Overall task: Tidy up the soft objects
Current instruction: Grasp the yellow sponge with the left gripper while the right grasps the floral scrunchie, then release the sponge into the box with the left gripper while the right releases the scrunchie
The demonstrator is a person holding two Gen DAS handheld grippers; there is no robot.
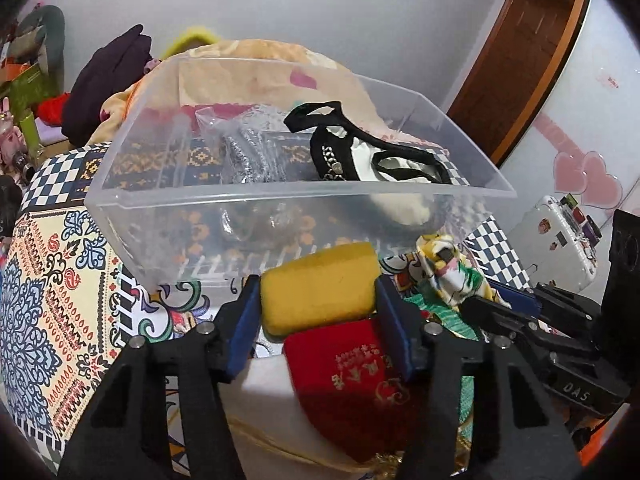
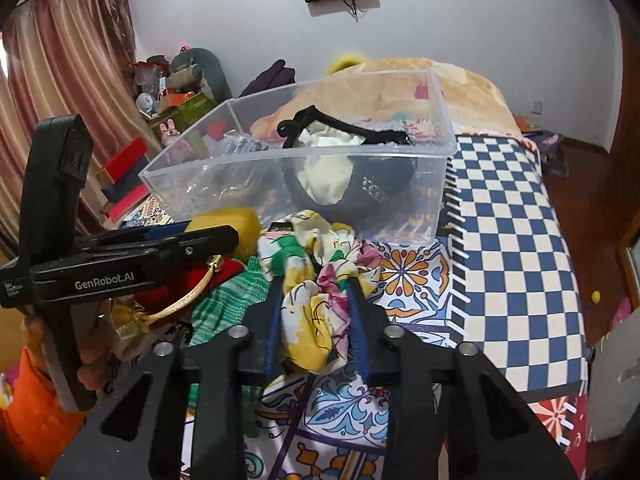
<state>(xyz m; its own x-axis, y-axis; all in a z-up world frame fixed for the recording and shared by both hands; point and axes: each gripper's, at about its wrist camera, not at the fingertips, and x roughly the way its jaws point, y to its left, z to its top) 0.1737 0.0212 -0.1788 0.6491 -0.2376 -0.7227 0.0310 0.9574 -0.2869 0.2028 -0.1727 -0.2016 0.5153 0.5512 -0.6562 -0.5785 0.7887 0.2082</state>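
Left wrist view. Left gripper [image 1: 318, 300]: fingers closed partway onto a yellow sponge [image 1: 320, 286], blue pads pressing its two ends; the sponge sits just in front of the near wall of the clear plastic bin [image 1: 168, 236]. Beneath the sponge: a red embroidered pouch [image 1: 352, 376] lying on a pale surface. Inside the bin: a black-and-white garment with chain trim [image 1: 360, 156], draped toward the right side, and a clear bag of grey beaded material [image 1: 244, 152] toward the middle. To the right, just outside the bin: a floral fabric piece [image 1: 448, 268], met by the black body of the other gripper. All rests on a patterned bedspread [image 1: 52, 280].

Right wrist view. Right gripper [image 2: 316, 312]: fingers closed narrowly on the floral fabric piece [image 2: 316, 276], which bunches between the pads and spills forward, near the bin's [image 2: 436, 200] front wall. Left gripper [image 2: 208, 236] visible from the side, at the sponge [image 2: 228, 220]. Unsorted items at left: the red pouch [image 2: 208, 276] with a gold cord [image 2: 184, 300], and a green knit piece [image 2: 228, 300].

Progress, as judged: two items already in the bin; two items gripped but still outside it; at least the pouch and green knit left to collect.
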